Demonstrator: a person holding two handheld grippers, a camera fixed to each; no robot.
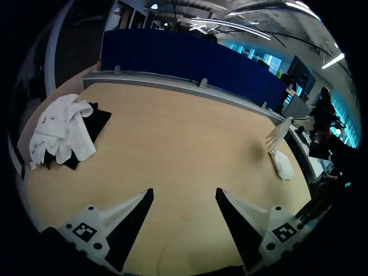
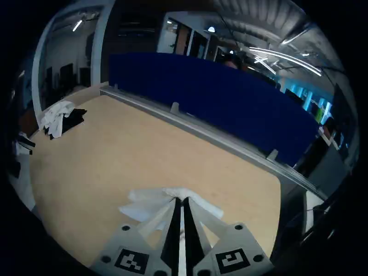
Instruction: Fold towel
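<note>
the table (image 1: 184, 138) is wide bare wood in the middle, with much free room between the two grippers. its far edge ends at a grey rail (image 1: 184, 85) under a blue divider (image 1: 184, 55). the left gripper (image 1: 184, 193) hangs over the near part of the table, its jaws wide apart and holding nothing.

the towel (image 2: 142, 208) lies bunched near the right end of the table, not far from that edge. the right gripper (image 2: 180, 198) has its jaws almost closed, with only a thin slit between them, and they pinch the towel at the tips. the pinched part is covered by the fingers.

a pile of white cloth (image 1: 64, 129) on a black cloth (image 1: 96, 122) sits at the far left corner, well apart from the towel. the room past the right edge is dark and hard to make out.
</note>
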